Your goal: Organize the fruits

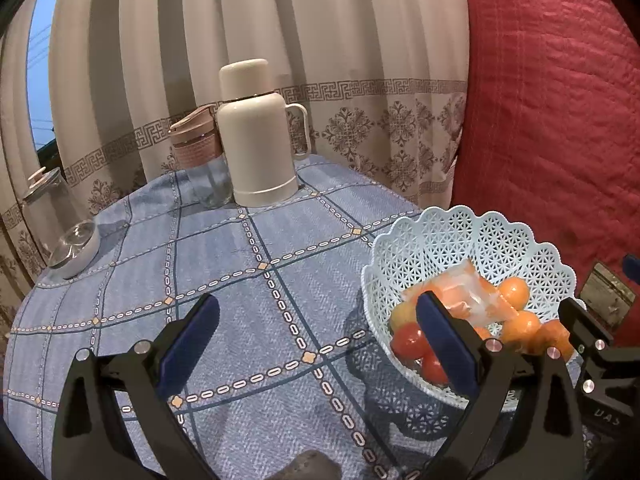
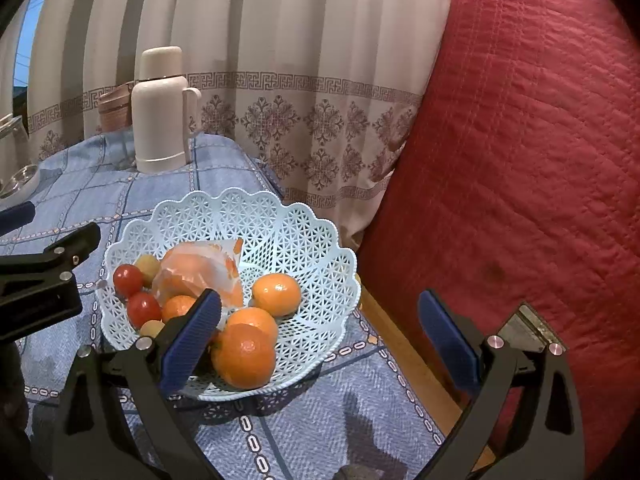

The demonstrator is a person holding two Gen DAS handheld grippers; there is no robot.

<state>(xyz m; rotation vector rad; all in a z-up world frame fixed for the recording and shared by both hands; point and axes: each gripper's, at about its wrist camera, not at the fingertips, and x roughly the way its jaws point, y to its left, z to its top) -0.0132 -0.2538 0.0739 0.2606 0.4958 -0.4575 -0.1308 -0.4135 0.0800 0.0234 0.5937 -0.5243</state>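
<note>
A pale blue lattice basket (image 2: 304,240) (image 1: 452,232) sits at the table's right edge. Inside lie several oranges (image 2: 245,356) (image 1: 514,291), red tomatoes (image 2: 128,280) (image 1: 408,340), small yellowish fruits (image 2: 147,266) and an orange-and-clear plastic packet (image 2: 196,268) (image 1: 468,292). My left gripper (image 1: 318,320) hovers open over the tablecloth left of the basket, nothing between its blue pads; its right finger overlaps the basket's near side. My right gripper (image 2: 320,312) is open above the basket's near right rim, holding nothing; its left finger crosses the oranges.
A cream thermos (image 1: 258,136) (image 2: 160,112), a pink-lidded glass bottle (image 1: 200,156), a glass jar (image 1: 48,200) and a small bowl (image 1: 78,246) stand at the table's far side. Patterned curtains hang behind. A red quilted surface (image 2: 520,160) rises right of the table edge.
</note>
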